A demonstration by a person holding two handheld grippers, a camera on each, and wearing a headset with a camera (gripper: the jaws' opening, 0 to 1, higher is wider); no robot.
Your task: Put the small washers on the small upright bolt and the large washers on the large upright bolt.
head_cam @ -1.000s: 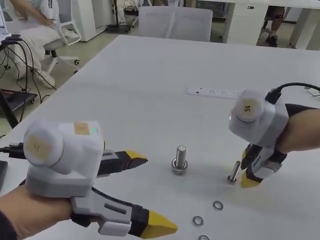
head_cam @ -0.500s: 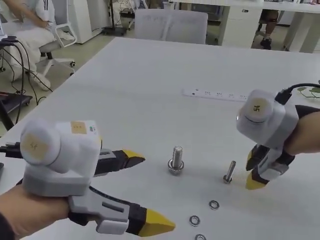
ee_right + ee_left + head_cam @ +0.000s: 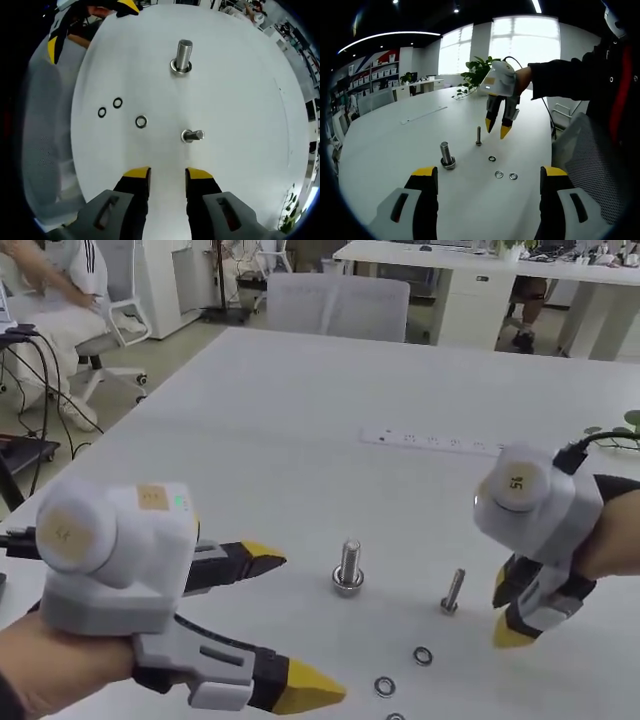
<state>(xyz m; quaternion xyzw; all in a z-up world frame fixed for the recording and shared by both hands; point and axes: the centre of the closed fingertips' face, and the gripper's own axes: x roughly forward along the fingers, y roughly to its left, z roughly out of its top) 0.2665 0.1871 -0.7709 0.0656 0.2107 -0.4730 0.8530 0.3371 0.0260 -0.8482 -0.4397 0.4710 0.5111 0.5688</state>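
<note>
Now my right gripper (image 3: 505,612) has backed off the small bolt (image 3: 452,593), jaws narrowly apart and empty; left gripper (image 3: 295,628) gapes wide. Bolt stands free, so I take the washers (image 3: 423,655) next.

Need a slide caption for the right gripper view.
Right gripper, open and empty, hovers near the small bolt; three loose washers lie on the white table, large bolt beyond.

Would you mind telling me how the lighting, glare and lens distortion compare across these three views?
Head view: soft, even light, only faint shadows by the large bolt and small bolt, lines look straight. Left gripper view: the windows are blown out white, the table bowed by fisheye. Right gripper view: the table bulges round, yet the washers are sharp.
</note>
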